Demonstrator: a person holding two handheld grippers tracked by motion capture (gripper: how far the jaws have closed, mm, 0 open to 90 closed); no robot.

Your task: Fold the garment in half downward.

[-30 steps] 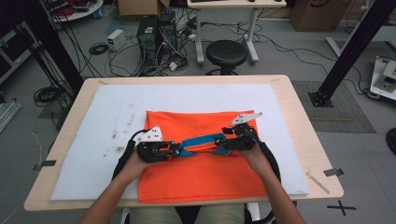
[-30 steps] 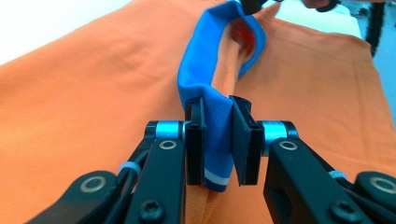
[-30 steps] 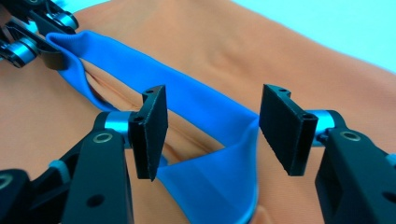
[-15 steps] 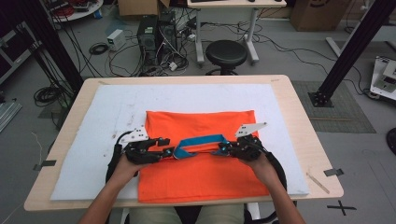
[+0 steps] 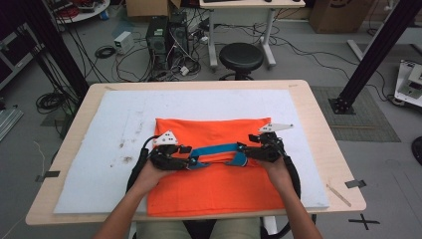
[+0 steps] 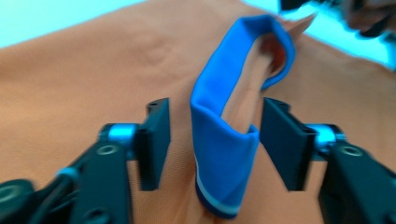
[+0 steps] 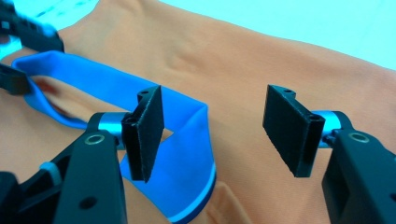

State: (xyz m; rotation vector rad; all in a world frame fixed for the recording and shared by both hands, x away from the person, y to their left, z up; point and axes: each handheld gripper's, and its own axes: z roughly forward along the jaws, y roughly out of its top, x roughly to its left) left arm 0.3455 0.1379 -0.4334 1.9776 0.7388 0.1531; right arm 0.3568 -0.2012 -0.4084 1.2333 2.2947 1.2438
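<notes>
An orange garment (image 5: 214, 191) lies folded flat on the mat, its blue collar band (image 5: 216, 152) running across the middle. My left gripper (image 5: 191, 162) is at the band's left end. In the left gripper view that gripper (image 6: 215, 140) straddles the upright fold of the band (image 6: 219, 163); its jaws have just been closing, with gaps left on both sides. My right gripper (image 5: 242, 151) is at the band's right end. In the right gripper view the right gripper (image 7: 215, 126) has just been opening; the band's end (image 7: 184, 149) lies by its left pad (image 7: 144, 130), unpressed.
A white foam mat (image 5: 109, 149) covers most of the wooden table (image 5: 338, 149). Tape marks (image 5: 355, 183) sit near the table's right front corner. Beyond the far edge stand a black stool (image 5: 241, 57), a computer tower (image 5: 158, 40) and loose cables on the floor.
The left gripper drew out to the left, stretching the blue band, then came back right; the band now lies shorter and slack. The right hand has barely moved.
</notes>
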